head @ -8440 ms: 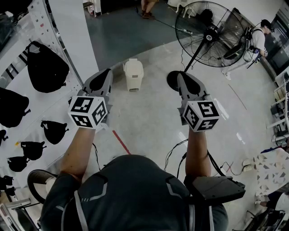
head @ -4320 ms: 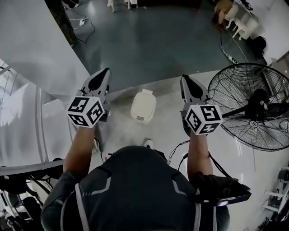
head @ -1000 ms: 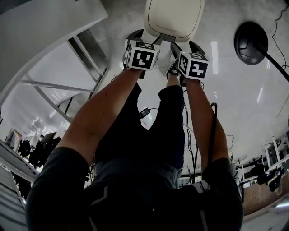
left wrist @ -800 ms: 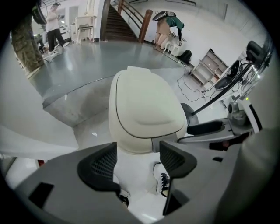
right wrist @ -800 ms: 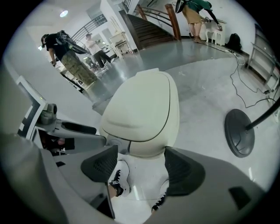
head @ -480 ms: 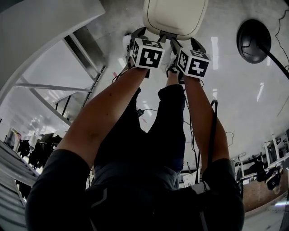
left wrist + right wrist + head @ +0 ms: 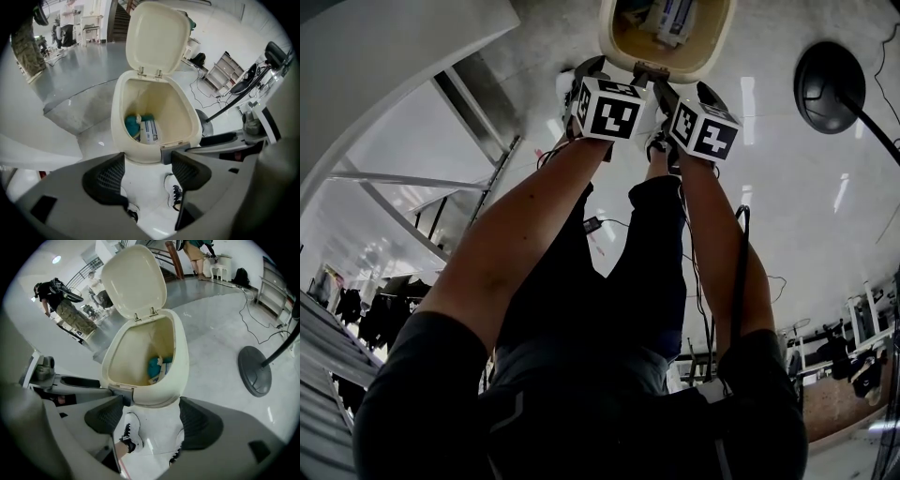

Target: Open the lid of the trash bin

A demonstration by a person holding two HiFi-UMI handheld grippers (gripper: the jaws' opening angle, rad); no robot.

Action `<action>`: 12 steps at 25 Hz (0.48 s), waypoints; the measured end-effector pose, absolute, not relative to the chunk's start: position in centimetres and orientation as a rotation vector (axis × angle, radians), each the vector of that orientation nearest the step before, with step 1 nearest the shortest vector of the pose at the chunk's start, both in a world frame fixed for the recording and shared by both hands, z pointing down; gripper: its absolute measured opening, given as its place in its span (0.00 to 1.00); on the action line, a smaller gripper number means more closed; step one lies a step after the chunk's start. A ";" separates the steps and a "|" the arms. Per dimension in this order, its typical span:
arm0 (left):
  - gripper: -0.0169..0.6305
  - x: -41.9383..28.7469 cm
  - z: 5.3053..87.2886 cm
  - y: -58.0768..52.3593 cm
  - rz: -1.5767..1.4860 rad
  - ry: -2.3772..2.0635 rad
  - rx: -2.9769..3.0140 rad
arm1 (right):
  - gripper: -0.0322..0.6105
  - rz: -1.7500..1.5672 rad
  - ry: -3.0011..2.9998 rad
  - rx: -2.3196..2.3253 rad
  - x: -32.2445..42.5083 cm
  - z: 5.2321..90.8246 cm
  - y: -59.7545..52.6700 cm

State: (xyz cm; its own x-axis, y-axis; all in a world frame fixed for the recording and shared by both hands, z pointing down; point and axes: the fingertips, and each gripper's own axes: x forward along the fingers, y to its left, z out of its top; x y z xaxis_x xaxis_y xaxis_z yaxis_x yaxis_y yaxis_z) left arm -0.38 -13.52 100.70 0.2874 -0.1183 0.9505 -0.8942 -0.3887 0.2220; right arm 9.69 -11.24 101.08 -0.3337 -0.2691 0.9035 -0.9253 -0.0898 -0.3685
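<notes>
On the glossy pale floor [image 7: 787,187], a cream trash bin [image 7: 118,122] with lid [image 7: 154,37] tipped upright on its rear hinges, left tool [image 7: 147,171] and right tool [image 7: 151,416] side by side at the front rim, jaws widening with nothing pinched, teal wad [image 7: 132,125] and carton [image 7: 149,131] inside.

Lid [image 7: 154,37] standing behind trash bin [image 7: 118,117], carton [image 7: 149,131] inside

A glossy pale floor [image 7: 806,216] reflects ceiling lights — a fan's round black base [image 7: 828,75] stands on it, a white shelf rack [image 7: 221,71] farther off, darker grey flooring [image 7: 79,58] beyond.
</notes>
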 end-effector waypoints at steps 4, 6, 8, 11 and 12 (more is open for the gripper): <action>0.50 -0.5 100.7 -13.3 1.191 -0.913 1.720 | 0.62 1.448 -1.611 1.302 9.6 101.0 -11.2; 0.50 -0.6 100.7 -13.4 1.162 -0.917 1.702 | 0.62 1.456 -1.611 1.318 9.7 100.9 -11.3; 0.50 -0.9 100.4 -13.3 1.130 -0.919 1.677 | 0.62 1.450 -1.608 1.335 9.8 100.5 -11.4; 0.50 -0.8 99.7 -12.5 1.124 -0.846 1.651 | 0.62 1.420 -1.584 1.333 10.4 99.7 -11.4; 0.50 -0.6 99.2 -12.1 1.120 -0.816 1.654 | 0.62 1.418 -1.579 1.330 10.6 99.2 -11.3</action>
State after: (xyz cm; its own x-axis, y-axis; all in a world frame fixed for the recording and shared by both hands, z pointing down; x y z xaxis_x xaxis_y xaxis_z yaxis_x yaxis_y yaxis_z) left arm -0.60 -12.11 99.24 0.3593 -0.0179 0.9330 -0.8826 -0.3313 0.3335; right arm 10.63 -11.27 99.16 -0.2951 -0.2674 0.9173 -0.9406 -0.0871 -0.3280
